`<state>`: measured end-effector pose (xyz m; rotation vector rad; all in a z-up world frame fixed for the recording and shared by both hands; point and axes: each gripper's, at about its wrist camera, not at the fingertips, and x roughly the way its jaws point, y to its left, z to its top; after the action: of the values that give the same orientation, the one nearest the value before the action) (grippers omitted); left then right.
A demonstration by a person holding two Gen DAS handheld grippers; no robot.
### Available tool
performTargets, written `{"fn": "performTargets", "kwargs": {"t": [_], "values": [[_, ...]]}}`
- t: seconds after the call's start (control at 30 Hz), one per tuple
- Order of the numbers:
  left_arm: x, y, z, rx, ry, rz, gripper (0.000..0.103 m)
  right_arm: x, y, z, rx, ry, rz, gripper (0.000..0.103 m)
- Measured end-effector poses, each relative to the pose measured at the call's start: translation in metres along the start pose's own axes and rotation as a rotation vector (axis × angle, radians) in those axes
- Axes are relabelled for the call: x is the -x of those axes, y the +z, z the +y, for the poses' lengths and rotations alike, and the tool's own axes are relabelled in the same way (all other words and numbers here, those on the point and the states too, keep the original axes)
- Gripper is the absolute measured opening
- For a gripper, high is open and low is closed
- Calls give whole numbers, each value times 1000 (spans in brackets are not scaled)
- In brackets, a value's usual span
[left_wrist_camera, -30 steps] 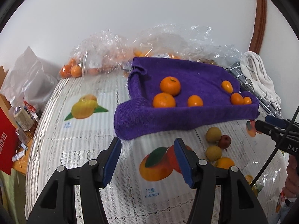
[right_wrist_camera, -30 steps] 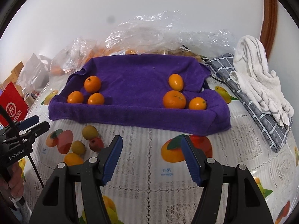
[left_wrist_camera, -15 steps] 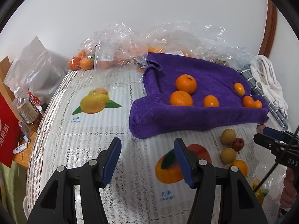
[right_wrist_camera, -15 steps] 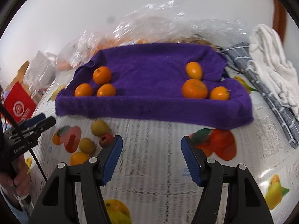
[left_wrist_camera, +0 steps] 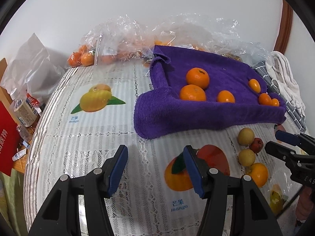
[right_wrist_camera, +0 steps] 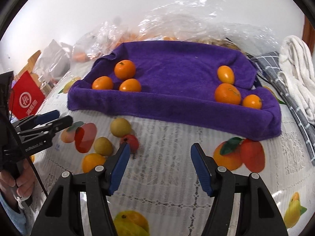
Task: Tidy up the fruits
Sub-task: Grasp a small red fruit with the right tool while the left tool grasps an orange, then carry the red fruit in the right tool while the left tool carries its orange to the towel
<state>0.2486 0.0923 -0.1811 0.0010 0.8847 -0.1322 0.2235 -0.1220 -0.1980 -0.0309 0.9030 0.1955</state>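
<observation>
A purple towel (right_wrist_camera: 177, 102) lies on the table with three oranges (right_wrist_camera: 124, 69) at its left end and three (right_wrist_camera: 227, 93) at its right. In front of it sit loose fruits: two yellow ones (right_wrist_camera: 120, 127), a small red one (right_wrist_camera: 131, 140) and an orange (right_wrist_camera: 93, 162). My right gripper (right_wrist_camera: 160, 147) hovers just right of the red fruit; its jaws are closing on empty air. The left wrist view shows that cluster (left_wrist_camera: 246, 157) at the right, with the right gripper (left_wrist_camera: 274, 140) beside it. My left gripper (left_wrist_camera: 155, 151) is open and empty over the tablecloth, left of the fruits.
Clear plastic bags of oranges (left_wrist_camera: 118, 45) line the wall behind the towel. A white cloth (right_wrist_camera: 297, 68) and a grey checked cloth (right_wrist_camera: 275, 74) lie at the right. Off the left table edge stand bottles (left_wrist_camera: 23, 108) and a red box (right_wrist_camera: 25, 98).
My right gripper has dropped and swung left toward the loose fruits, so the red one now sits by its left finger. The left gripper has hardly moved.
</observation>
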Motion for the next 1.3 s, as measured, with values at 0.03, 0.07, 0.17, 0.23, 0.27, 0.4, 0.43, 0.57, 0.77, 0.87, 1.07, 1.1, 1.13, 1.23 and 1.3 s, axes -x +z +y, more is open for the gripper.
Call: {"fn": "performTargets", "kwargs": {"t": [0.03, 0.07, 0.17, 0.23, 0.27, 0.4, 0.43, 0.57, 0.77, 0.87, 1.07, 1.1, 1.13, 1.23, 1.3], "values": [[1, 0, 0, -2, 1, -5, 56, 0, 0, 3, 9, 3, -6, 59], [1, 0, 0, -2, 0, -11, 56, -1, 1, 5, 15, 5, -7, 55], [4, 1, 1, 0, -11, -30, 57, -5, 2, 14, 47, 30, 8, 48], [5, 1, 0, -1, -15, -35, 57, -9, 2, 17, 59, 42, 23, 44], [5, 1, -1, -4, -16, -35, 57, -12, 2, 19, 65, 47, 31, 40], [4, 1, -3, -18, -21, -27, 57, -19, 2, 25, 86, 53, 40, 30], [4, 0, -4, -21, -25, -27, 56, -21, 3, 27, 94, 45, 41, 27], [2, 0, -4, -21, -47, -10, 56, -21, 3, 28, 108, 27, 29, 23], [4, -3, -5, -26, -69, -9, 56, 11, -10, -2, 67, -56, -29, 23], [12, -4, -14, -65, -49, -43, 56, 27, -22, -29, 25, -121, -34, 23], [40, -13, -53, -117, -131, -50, 56, 51, -51, -72, -40, -195, -27, 23], [45, -15, -62, -118, -164, -46, 56, 54, -54, -76, -49, -198, -29, 23], [47, -16, -68, -115, -184, -41, 56, 58, -59, -80, -59, -206, -34, 24], [48, -20, -87, -104, -223, -13, 56, 70, -67, -91, -78, -203, -52, 24], [44, -25, -97, -97, -210, 11, 56, 78, -71, -95, -87, -196, -64, 24]]}}
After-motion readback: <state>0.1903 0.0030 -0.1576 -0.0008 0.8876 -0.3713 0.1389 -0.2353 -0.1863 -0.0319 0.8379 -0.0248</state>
